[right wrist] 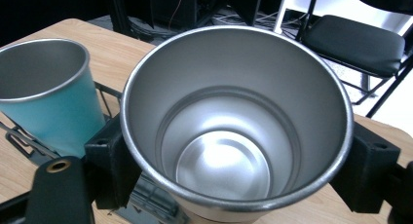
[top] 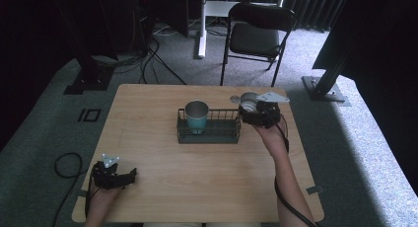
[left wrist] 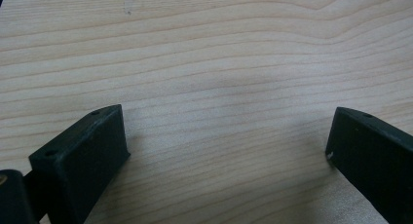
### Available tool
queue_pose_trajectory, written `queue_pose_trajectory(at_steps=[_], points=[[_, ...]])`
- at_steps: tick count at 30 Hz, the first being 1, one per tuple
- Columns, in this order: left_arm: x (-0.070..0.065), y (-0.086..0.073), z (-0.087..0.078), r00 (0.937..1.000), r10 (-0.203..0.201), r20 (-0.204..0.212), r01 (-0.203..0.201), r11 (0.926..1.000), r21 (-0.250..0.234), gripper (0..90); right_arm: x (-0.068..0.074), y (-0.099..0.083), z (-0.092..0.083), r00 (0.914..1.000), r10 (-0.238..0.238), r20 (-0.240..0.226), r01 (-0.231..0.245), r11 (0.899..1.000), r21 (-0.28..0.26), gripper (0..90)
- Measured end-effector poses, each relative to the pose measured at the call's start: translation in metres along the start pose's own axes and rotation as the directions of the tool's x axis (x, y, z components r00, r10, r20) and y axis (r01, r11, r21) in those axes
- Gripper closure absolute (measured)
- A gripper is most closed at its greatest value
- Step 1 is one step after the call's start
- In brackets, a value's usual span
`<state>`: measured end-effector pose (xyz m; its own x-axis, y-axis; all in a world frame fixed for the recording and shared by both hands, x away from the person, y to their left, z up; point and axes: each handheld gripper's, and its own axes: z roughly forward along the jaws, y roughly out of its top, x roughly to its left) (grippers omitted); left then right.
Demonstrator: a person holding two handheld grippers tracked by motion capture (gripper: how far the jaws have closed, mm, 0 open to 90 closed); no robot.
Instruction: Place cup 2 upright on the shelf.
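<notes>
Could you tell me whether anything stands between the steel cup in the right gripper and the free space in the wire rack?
Nothing visible does. The steel cup sits in the right gripper at the wire rack's right end; the teal cup occupies only its left part.

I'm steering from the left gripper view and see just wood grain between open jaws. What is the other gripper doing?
Observer: The right gripper is shut on a steel cup, mouth up, by the right end of the wire rack.
Operator: Is anything in the rack?
Observer: A teal cup stands upright at its left end.
Operator: Where is my gripper?
Observer: The left gripper is open, low over the table's near left corner, apart from the rack.
</notes>
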<state>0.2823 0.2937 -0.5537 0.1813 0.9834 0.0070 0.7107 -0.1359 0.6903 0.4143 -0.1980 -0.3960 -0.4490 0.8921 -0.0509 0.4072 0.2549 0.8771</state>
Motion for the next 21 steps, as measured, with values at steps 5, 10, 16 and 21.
queue_pose_trajectory(at_steps=[5, 10, 16, 21], points=[[0.000, 0.000, 0.000, 1.0000, 0.000, 0.000, 0.000, 1.0000, 0.000, 2.0, 0.013, 0.006, 0.007, 0.9995, -0.018, -0.027, 0.018, 1.000, -0.001, 18.1], [0.000, 0.000, 0.000, 1.0000, 0.000, 0.000, 0.000, 1.0000, 0.000, 2.0, 0.024, 0.010, 0.015, 0.9981, -0.035, -0.051, 0.035, 0.999, 0.000, 18.1], [0.000, 0.000, 0.000, 1.0000, 0.000, 0.000, 0.000, 1.0000, 0.000, 2.0, 0.033, 0.010, 0.023, 0.9962, -0.051, -0.072, 0.052, 0.999, 0.013, 18.1], [0.000, 0.000, 0.000, 1.0000, 0.001, 0.000, -0.001, 1.0000, 0.000, 2.0, 0.039, 0.007, 0.033, 0.9939, -0.063, -0.090, 0.065, 0.998, 0.022, 18.1]])
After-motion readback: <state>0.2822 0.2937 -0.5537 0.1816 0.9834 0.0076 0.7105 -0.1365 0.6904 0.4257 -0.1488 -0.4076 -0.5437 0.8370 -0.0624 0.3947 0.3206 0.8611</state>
